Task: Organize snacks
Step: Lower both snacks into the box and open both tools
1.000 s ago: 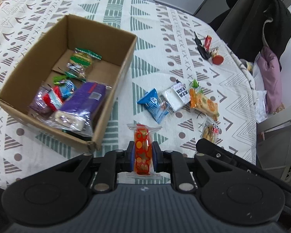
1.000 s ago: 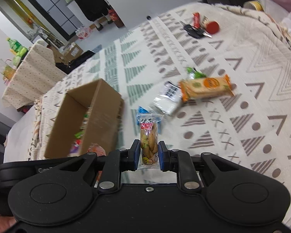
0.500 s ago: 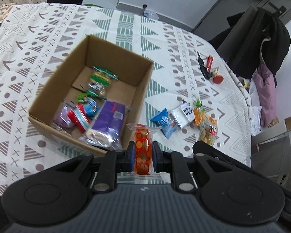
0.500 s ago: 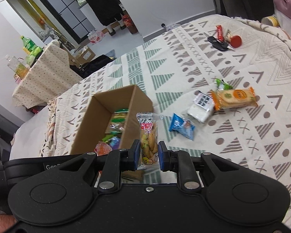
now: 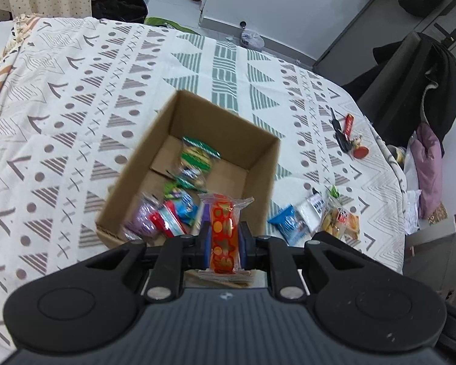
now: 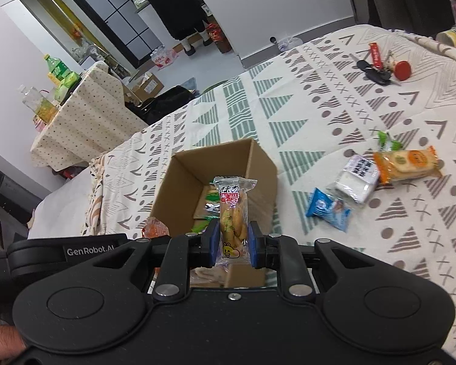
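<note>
An open cardboard box point(image 5: 170, 121) point(image 6: 258, 164) sits on the patterned cloth and holds several wrapped snacks point(image 5: 194, 158). My left gripper point(image 5: 223, 245) is shut on an orange-red snack packet point(image 5: 223, 228), held upright above the box's near right corner. My right gripper point(image 6: 232, 243) is shut on a clear packet of yellow biscuits point(image 6: 232, 210), held upright over the box's near edge. Loose on the cloth to the right lie a blue packet point(image 5: 285, 222) point(image 6: 326, 210), a white packet point(image 6: 354, 179) and an orange cracker packet point(image 6: 407, 164).
Keys with a red tag point(image 5: 348, 133) point(image 6: 380, 67) lie far right on the cloth. A chair draped with dark clothing point(image 5: 416, 79) stands beyond the right edge. A small covered table with bottles point(image 6: 63, 112) stands to the left. A person's hand point(image 6: 0, 343) grips the right tool.
Both grippers have risen and drawn in over the box, each still holding its packet; the box now sits nearer the centre of both views and looks smaller.
</note>
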`<move>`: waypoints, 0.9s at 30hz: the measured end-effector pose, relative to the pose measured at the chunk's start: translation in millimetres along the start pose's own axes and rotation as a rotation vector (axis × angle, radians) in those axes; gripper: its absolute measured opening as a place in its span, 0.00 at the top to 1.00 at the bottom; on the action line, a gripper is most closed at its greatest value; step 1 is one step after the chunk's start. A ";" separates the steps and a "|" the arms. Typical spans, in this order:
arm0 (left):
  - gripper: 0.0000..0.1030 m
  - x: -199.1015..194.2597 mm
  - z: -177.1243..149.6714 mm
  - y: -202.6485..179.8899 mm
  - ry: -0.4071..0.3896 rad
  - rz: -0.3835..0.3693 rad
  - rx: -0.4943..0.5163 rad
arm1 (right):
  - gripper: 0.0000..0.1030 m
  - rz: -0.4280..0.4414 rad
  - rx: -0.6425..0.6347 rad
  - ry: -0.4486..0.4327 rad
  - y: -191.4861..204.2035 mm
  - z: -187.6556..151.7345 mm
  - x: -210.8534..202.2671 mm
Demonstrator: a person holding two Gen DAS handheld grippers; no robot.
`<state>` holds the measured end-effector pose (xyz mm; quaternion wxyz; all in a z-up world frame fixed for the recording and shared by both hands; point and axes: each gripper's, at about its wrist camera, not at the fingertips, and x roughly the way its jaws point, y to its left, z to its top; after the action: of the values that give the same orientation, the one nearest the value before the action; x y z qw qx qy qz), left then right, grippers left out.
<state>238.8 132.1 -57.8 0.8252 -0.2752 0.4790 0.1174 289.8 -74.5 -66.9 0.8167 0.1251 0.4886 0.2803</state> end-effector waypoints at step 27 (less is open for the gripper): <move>0.41 22.7 26.7 21.6 0.036 0.092 -0.021 | 0.62 0.000 0.041 0.046 -4.7 7.1 29.5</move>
<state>260.0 163.4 -74.2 0.8074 -0.2636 0.5046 0.1550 308.3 -60.7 -87.1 0.8024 0.1356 0.5130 0.2731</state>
